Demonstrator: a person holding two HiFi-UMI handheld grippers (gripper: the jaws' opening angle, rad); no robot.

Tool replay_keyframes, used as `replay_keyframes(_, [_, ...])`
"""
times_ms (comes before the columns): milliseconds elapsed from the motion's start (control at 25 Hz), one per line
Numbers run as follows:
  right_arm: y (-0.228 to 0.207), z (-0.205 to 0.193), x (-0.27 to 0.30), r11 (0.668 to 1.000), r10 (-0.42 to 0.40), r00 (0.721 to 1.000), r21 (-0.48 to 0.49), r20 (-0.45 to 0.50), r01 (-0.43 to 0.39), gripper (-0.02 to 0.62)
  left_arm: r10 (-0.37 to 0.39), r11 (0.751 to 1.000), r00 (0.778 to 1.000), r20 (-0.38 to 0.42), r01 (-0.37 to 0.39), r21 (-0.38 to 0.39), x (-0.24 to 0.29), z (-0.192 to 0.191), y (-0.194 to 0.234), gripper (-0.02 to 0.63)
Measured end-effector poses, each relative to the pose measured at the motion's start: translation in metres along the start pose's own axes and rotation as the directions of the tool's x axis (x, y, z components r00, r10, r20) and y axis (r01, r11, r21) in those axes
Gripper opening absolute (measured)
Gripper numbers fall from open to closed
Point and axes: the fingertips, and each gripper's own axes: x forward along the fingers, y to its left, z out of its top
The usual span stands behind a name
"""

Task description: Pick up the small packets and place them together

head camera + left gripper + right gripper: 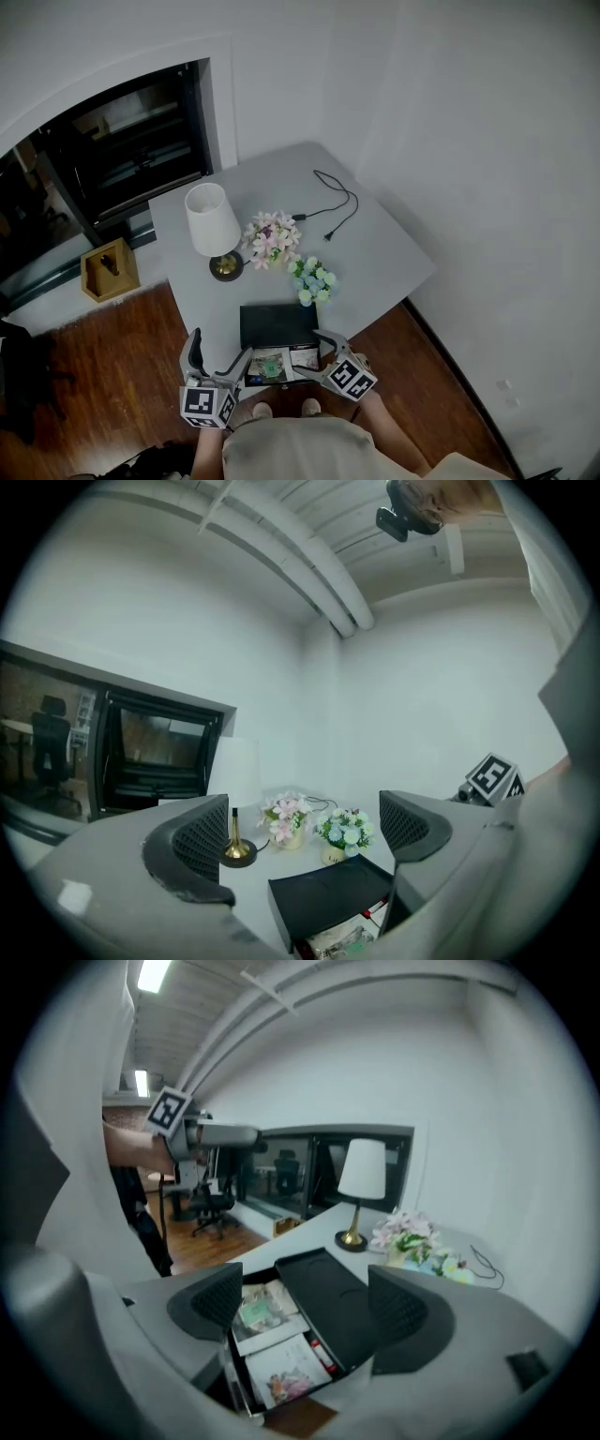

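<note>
Down at lower centre, packets (pixel 258 1312) lying just below and between right gripper's (pixel 305 1309) wide-open, empty jaws, left gripper (pixel 309 832) likewise open, level, at the box's (pixel 323 1288) left.

lamp (pixel 212 230) | pink flowers (pixel 270 238) | blue flowers (pixel 312 278) | black cable (pixel 334 202) | all on table (pixel 394 255)

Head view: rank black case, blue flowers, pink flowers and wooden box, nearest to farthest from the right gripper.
1. black case, beside the right gripper.
2. blue flowers, just behind the case.
3. pink flowers, mid-table.
4. wooden box, on the floor, left.
</note>
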Motion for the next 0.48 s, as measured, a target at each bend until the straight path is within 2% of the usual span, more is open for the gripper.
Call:
replay_keyframes(120, [0.017, -0.046, 0.028, 0.989, 0.040, 0.981, -0.135, -0.191, -0.067, 0.413, 0.008, 1.000, 1.000, -0.012, -0.008, -0.011, -0.004, -0.005, 0.002, 0.488])
replay_keyframes(240, [0.030, -0.086, 0.045, 0.951, 0.086, 0.931, -0.250, -0.354, -0.183, 0.413, 0.016, 1.000, 1.000, -0.014, -0.016, -0.017, -0.008, -0.008, 0.006, 0.480])
replay_keyframes(360, [0.036, -0.116, 0.056, 0.909, 0.115, 0.872, -0.303, -0.475, -0.286, 0.411, 0.026, 1.000, 0.999, -0.026, -0.027, -0.013, -0.011, -0.012, 0.008, 0.480])
replay_keyframes(480, [0.040, -0.136, 0.061, 0.881, 0.123, 0.825, -0.322, -0.551, -0.346, 0.410, 0.034, 0.999, 0.999, -0.031, -0.035, -0.018, -0.013, -0.013, 0.011, 0.480])
